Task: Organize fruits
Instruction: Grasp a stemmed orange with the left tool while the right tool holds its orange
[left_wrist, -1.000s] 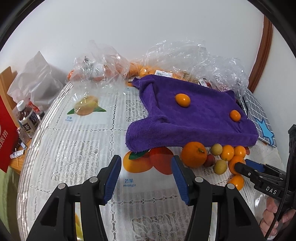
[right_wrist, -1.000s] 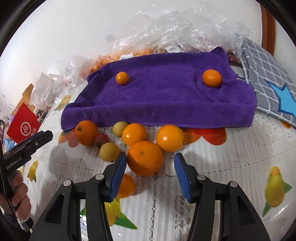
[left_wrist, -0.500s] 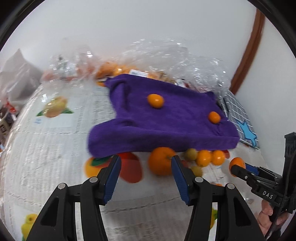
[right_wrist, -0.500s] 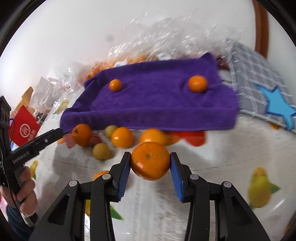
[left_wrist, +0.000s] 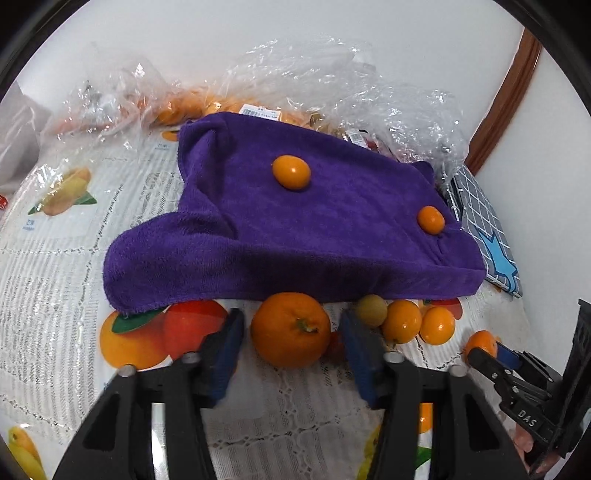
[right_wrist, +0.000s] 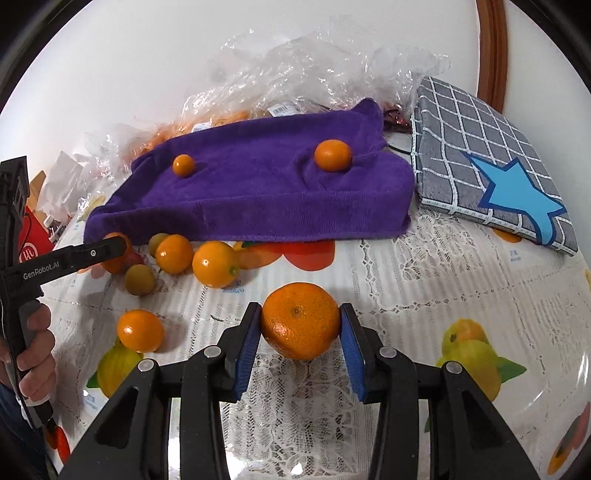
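Jaws of the right gripper (right_wrist: 301, 326) were clamped on a large orange (right_wrist: 301, 320), blue pads pressed against its two sides, the fruit carried clear of the lace-covered bench (right_wrist: 424, 280). Jaws of the left gripper (left_wrist: 291, 345) stood apart around a second big orange (left_wrist: 290, 335) that sat on the bench just at the front hem of the purple towel (left_wrist: 295, 229), with a gap showing on each side of the fruit.

Two small oranges already rested on top of the towel, one toward its middle (left_wrist: 291, 172) and one near its right end (left_wrist: 430, 219), so the towel looked to be the place where the fruit was being gathered. A loose cluster of small oranges and yellowish fruits (right_wrist: 184, 258) lay on the bench in front of it.

For the right side, a good placement probably meant carrying the orange over the towel's raised front edge, lowering it until it sat in the pile of the cloth, and only then letting go, well apart from the two fruits already there so none was knocked. The towel's top looked uneven and its front face sloped, so a release near the edge risked a roll back onto the bench. For the left side, closing squarely across the widest part of the orange would likely keep it from squirting out toward the dark reddish fruit (left_wrist: 334, 345) beside it.
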